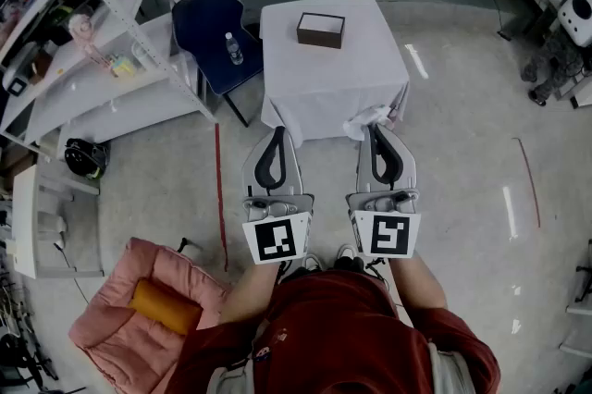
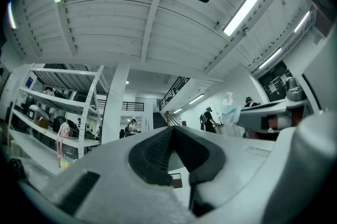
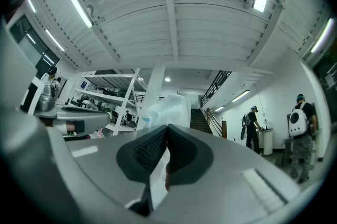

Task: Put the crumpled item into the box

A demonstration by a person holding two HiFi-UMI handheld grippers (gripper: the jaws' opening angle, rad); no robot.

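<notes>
A dark brown open box (image 1: 320, 29) with a pale inside stands on the white-clothed table (image 1: 333, 78). A crumpled white, translucent item (image 1: 367, 118) sticks out from the tip of my right gripper (image 1: 375, 129), which is shut on it just short of the table's near edge. In the right gripper view the crumpled item (image 3: 165, 109) rises beyond the closed jaws of the right gripper (image 3: 167, 128). My left gripper (image 1: 277, 132) is beside it, shut and empty. In the left gripper view the left gripper (image 2: 172, 131) points upward, and the crumpled item (image 2: 229, 111) shows at the right.
A blue chair (image 1: 208, 27) holding a water bottle (image 1: 233, 48) stands left of the table. A white shelving rack (image 1: 83, 41) fills the far left. A pink cushion (image 1: 139, 309) with an orange roll (image 1: 165, 305) lies on the floor. People (image 3: 251, 124) stand far off.
</notes>
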